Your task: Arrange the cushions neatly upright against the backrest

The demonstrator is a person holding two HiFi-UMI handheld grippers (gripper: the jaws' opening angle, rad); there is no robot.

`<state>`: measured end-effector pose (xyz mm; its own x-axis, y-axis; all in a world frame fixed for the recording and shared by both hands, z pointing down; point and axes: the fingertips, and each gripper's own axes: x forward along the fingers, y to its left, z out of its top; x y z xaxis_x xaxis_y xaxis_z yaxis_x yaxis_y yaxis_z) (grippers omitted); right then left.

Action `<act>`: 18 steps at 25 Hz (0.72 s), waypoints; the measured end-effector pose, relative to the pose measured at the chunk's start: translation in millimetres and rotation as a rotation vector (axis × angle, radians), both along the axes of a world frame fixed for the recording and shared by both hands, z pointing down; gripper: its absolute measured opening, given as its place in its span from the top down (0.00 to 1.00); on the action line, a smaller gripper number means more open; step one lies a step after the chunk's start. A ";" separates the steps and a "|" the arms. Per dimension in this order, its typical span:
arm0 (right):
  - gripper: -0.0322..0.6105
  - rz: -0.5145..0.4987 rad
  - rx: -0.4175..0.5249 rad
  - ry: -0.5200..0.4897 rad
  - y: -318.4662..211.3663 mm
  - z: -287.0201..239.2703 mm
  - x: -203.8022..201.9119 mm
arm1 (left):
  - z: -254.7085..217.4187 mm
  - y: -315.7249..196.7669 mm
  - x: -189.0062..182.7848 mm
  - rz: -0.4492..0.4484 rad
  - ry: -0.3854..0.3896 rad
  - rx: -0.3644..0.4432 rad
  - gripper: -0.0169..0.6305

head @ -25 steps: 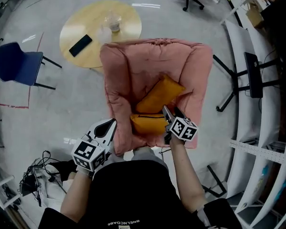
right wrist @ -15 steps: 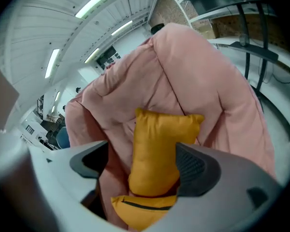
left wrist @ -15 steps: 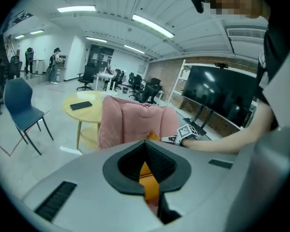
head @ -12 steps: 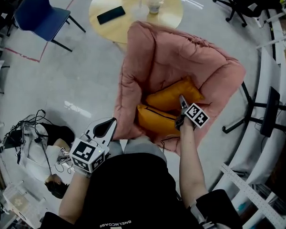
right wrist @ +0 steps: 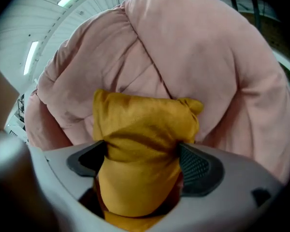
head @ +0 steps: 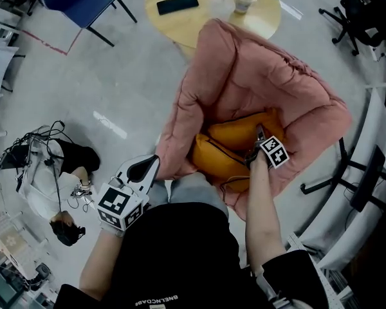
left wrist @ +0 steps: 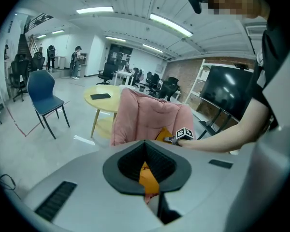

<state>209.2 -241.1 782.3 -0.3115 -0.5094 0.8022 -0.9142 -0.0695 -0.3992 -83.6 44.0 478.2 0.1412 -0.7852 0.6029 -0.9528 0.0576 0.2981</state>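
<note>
The jaws of the right gripper [right wrist: 142, 163] are opening around an orange cushion [right wrist: 140, 122] propped against the backrest [right wrist: 183, 47]; we are judging it light, squashy, best pinched at a corner seam; left gripper [head: 151, 166] is idling closed, empty, well apart.

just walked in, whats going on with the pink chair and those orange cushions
A person is tidying two orange cushions in the pink armchair. The right gripper has the rear cushion between its jaws, propped against the backrest, and the jaws are opening to let it go. The front cushion lies lower on the seat and looks not yet stood up. The left gripper hangs shut and empty at the person's side, off the chair.
</note>
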 end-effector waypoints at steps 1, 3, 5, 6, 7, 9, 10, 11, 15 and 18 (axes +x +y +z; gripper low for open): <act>0.22 0.010 0.009 0.004 -2.4 2.2 0.2 | 1.9 0.0 0.1 -0.005 0.002 -0.003 0.95; 0.22 0.025 0.022 0.006 -5.9 5.5 -0.8 | 5.5 0.4 0.2 -0.010 0.007 -0.009 0.95; 0.23 0.026 0.026 0.000 -7.1 7.2 -2.6 | 8.1 1.7 -0.7 -0.015 0.011 -0.014 0.95; 0.26 0.019 0.026 -0.001 -7.1 7.2 -3.1 | 9.4 2.8 -0.9 -0.018 0.014 -0.017 0.95; 0.31 0.010 0.026 0.001 -6.6 6.1 -3.1 | 10.8 4.2 -0.9 -0.022 0.017 -0.020 0.95; 0.39 -0.007 0.034 0.013 -4.0 0.4 -3.8 | 12.9 6.9 -1.0 -0.026 0.025 -0.026 0.95; 0.42 -0.011 0.041 0.020 -1.5 -3.7 -5.2 | 13.1 8.1 -1.5 -0.025 0.029 -0.028 0.95; 0.45 -0.013 0.048 0.026 2.0 -8.3 -7.2 | 12.5 8.7 -2.1 -0.021 0.030 -0.031 0.95; 0.50 -0.032 0.092 0.060 16.9 -27.8 -15.3 | 6.4 4.1 -1.4 0.016 0.021 -0.030 0.95; 0.51 -0.134 0.168 0.089 24.6 -47.0 -34.4 | 3.4 -1.5 4.0 0.048 0.011 -0.026 0.95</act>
<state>174.8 -216.4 735.4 -0.3169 -0.5972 0.7368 -0.9431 0.1155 -0.3119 -79.6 42.5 481.6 0.1850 -0.7613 0.6214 -0.9512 0.0202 0.3079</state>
